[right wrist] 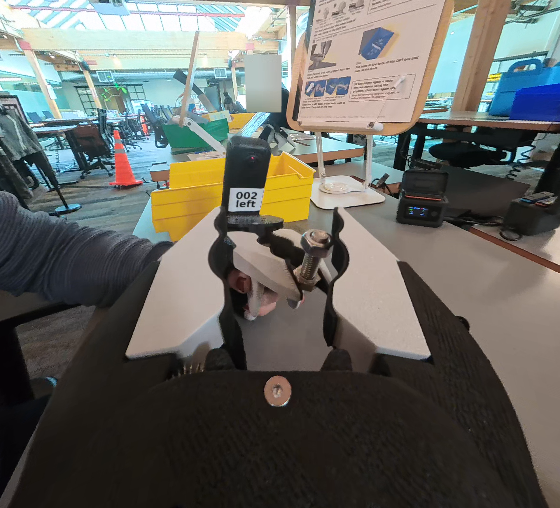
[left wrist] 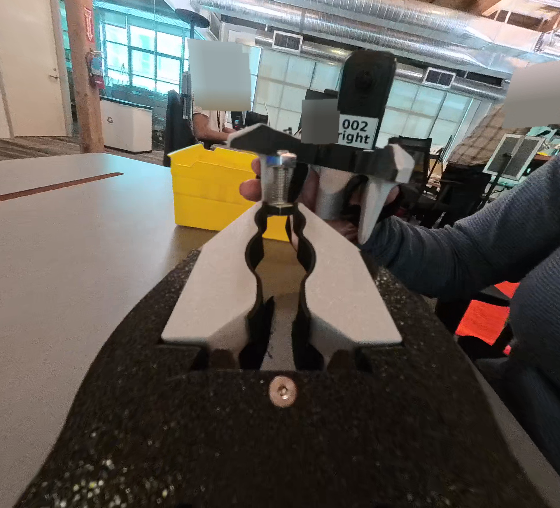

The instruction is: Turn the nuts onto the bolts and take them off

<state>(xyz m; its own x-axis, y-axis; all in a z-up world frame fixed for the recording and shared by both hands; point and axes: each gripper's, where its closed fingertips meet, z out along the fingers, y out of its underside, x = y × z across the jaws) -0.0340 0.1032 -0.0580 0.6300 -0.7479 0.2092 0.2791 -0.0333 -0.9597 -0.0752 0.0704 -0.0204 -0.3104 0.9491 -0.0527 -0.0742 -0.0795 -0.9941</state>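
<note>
A steel bolt (left wrist: pixel 277 186) stands upright, hex head (left wrist: pixel 283 160) on top, with a dark nut (left wrist: pixel 277 208) at its lower end. My left gripper (left wrist: pixel 277 212) is shut on the nut and holds the bolt up above the table. My right gripper (left wrist: pixel 318 151) faces it, open wide, one finger (left wrist: pixel 260 136) right by the bolt head. In the right wrist view the bolt (right wrist: pixel 307 266) leans between my right gripper's (right wrist: pixel 278 212) spread fingers, close to the right finger (right wrist: pixel 338 251). It is held at its base by the left gripper (right wrist: pixel 303 287). I cannot tell if the finger touches it.
A yellow bin (right wrist: pixel 194 205) stands on the grey table (right wrist: pixel 454 296) just behind the grippers and also shows in the left wrist view (left wrist: pixel 212 190). An instruction board on a white stand (right wrist: pixel 363 39) and a black device (right wrist: pixel 421 202) sit at right. A sleeved arm (left wrist: pixel 469 236) holds the right gripper. The grippers' ends are close to 5 cm from one another.
</note>
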